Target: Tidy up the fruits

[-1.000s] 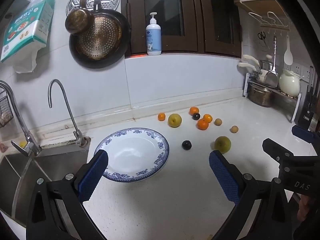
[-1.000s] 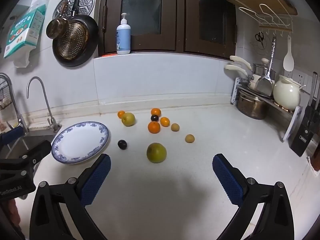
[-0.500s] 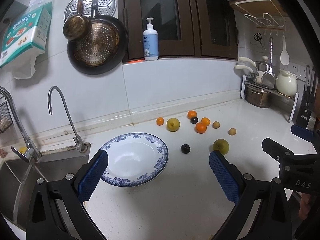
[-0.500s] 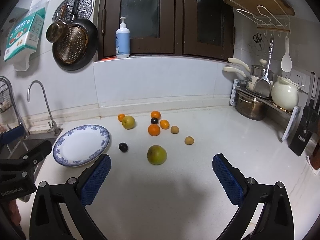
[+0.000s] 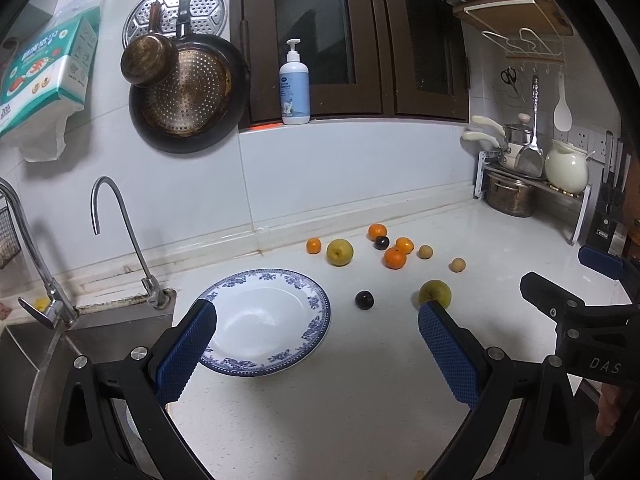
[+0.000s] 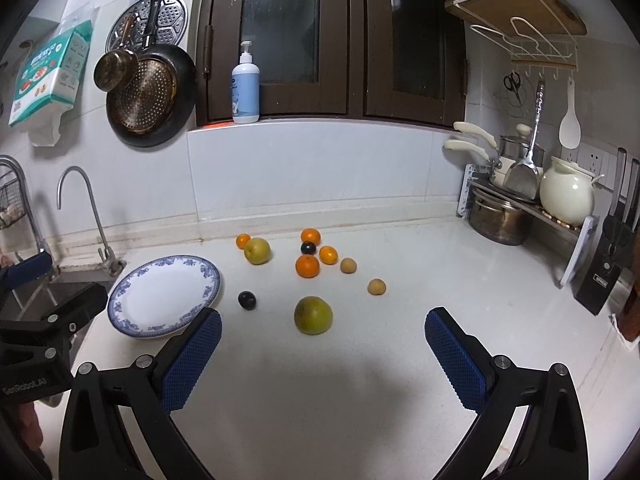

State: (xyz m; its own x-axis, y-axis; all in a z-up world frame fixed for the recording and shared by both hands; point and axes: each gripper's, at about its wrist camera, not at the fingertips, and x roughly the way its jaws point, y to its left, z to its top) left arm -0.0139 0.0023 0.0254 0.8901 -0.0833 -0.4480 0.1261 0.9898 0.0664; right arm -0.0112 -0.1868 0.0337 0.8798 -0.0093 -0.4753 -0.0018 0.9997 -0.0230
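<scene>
Right gripper (image 6: pixel 320 344), blue-padded, is spread wide and empty at lower frame; left gripper (image 5: pixel 316 340) likewise. The large round yellow-green fruit (image 6: pixel 313 315) lies at frame centre, just beyond the right pads. The blue-patterned white ceramic plate (image 6: pixel 132 326) sits left, empty. Step in hand: approach. Next move likely requires advancing over that fruit, then closing.

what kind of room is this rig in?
Almost certainly a home kitchen: a sink with a faucet at the left of a white counter, pans hanging on the tiled wall, and a rack with pots beside a knife block. Loose fruit lies near a blue-rimmed plate.
</scene>
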